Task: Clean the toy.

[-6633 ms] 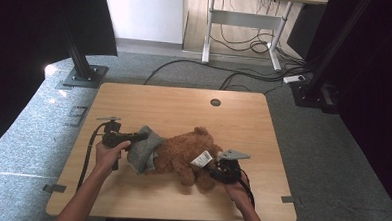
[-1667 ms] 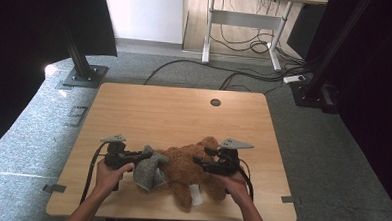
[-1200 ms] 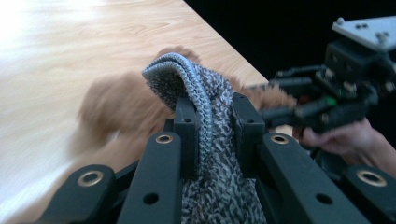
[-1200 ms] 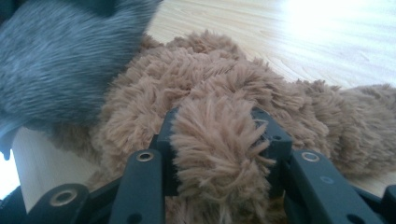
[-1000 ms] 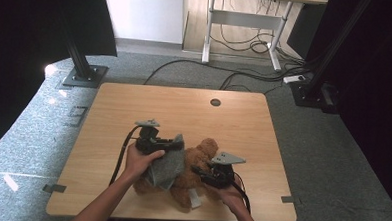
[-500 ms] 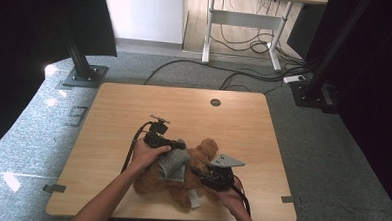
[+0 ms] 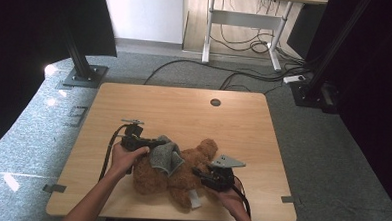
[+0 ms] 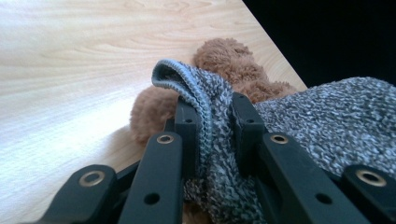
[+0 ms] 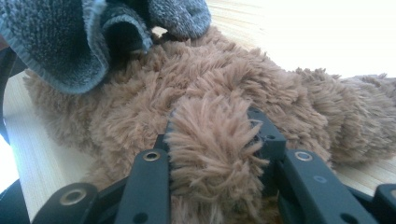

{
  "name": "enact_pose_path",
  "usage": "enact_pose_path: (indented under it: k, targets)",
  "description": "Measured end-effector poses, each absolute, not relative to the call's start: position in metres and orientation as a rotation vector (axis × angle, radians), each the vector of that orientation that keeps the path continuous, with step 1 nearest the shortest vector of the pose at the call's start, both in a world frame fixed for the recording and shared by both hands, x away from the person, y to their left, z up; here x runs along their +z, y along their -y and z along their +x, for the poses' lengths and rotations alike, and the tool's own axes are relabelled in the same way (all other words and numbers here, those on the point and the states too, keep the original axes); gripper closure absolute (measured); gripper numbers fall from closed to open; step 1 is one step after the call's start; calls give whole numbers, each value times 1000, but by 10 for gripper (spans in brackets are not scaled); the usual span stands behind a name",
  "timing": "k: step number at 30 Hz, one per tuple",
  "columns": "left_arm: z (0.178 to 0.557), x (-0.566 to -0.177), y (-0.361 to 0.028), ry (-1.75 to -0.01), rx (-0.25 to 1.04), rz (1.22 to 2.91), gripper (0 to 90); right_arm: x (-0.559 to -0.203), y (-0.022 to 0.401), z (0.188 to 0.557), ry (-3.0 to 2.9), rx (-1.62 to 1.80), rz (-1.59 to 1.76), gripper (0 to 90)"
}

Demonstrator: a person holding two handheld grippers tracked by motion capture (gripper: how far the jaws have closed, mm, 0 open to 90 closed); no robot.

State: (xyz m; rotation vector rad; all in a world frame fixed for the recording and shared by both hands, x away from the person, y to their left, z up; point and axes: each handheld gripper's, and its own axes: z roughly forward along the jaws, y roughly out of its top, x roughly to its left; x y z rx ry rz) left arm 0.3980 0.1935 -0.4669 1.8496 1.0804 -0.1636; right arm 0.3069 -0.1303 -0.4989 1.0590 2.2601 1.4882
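My left gripper (image 8: pixel 212 123) pinches the ribbed hem of the grey knit garment (image 7: pixel 165 156), and my right gripper (image 9: pixel 212 135) clamps a furry limb of the brown teddy bear (image 7: pixel 181 172), which lies near the front edge of the table (image 7: pixel 184 105). To dress the bear well, I judge I should hold the limb steady and draw the hem over its body. I would pull evenly so the knit does not snag on the fur.

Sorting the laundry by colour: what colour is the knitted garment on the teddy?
Speckled grey garment, with a blue-grey ribbed edge; the left gripper view shows it best.
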Motion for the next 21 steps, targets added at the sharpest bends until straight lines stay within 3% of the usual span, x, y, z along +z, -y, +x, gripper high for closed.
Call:
enact_pose_path:
  k: [8,21]
  targets:
    - [392,-461,-211,-1097,-57,1872,761,-499,130,307,-2255,1490,1070,654]
    - [364,-464,-256,-1109,-47,1803,761,-500,129,307,-2234,1475,1093,654]
